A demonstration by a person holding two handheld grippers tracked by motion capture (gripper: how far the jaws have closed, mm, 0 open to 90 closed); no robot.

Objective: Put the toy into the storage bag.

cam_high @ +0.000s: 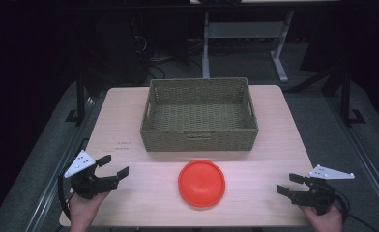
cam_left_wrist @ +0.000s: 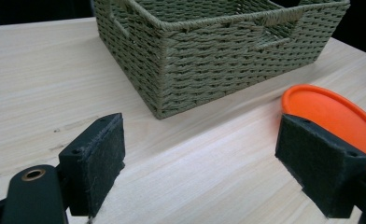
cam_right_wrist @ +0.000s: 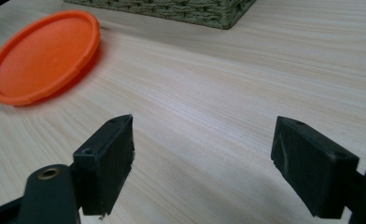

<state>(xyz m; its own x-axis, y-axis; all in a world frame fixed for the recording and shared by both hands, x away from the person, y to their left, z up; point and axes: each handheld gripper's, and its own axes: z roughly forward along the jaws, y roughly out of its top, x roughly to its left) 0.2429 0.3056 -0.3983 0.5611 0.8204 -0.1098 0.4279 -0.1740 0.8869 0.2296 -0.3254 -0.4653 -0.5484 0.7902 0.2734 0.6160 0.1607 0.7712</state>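
Each hand-held gripper, the left hand-held gripper (cam_high: pixel 112 166) and the right hand-held gripper (cam_high: pixel 290 184), was matte black with two blocky jaws faced in dark felt-like pads (cam_left_wrist: pixel 104 163). A grey three-cornered plate dotted with small holes sat on top of each. A brass-ringed screw hole showed near a jaw's base, and black cables trailed behind.

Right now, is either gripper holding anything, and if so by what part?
Nothing is held. The left gripper and right gripper both have open jaws with bare table between them; the orange disc lies untouched between the two.

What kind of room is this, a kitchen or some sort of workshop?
Probably a lab or test room: a bare wooden table in a dark space, metal frames behind it, and only a wicker basket and an orange disc laid out.
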